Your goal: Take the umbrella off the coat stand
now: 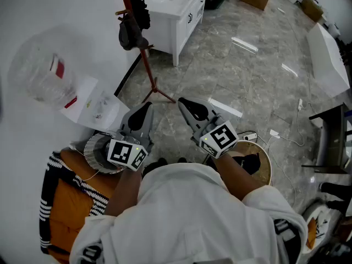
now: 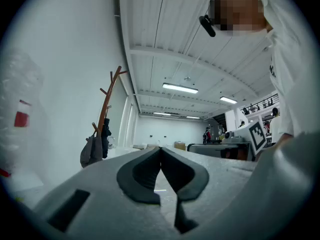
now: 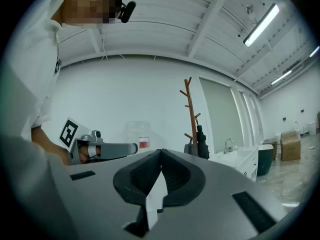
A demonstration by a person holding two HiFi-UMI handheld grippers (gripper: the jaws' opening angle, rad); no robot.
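While my left gripper (image 1: 144,108) and right gripper (image 1: 182,102) sit clenched, empty, level before me, approach step in hand: umbrella (image 1: 139,7) hangs on coat stand (image 1: 147,65), beside grey bag (image 1: 131,34), well apart. Next, likely: close distance, spread jaws, take umbrella.

- Coat stand (image 1: 147,65): reddish-brown.
- Umbrella (image 1: 141,9): black.
- Bag (image 1: 130,36): dark grey.
- Floor (image 1: 247,76): grey, marbled.
- Sink cabinet (image 1: 179,16): white.
- Left gripper (image 1: 147,106) and right gripper (image 1: 181,101): grey, with black pads and black-and-white square markers.
- Shirt (image 1: 181,213): white.
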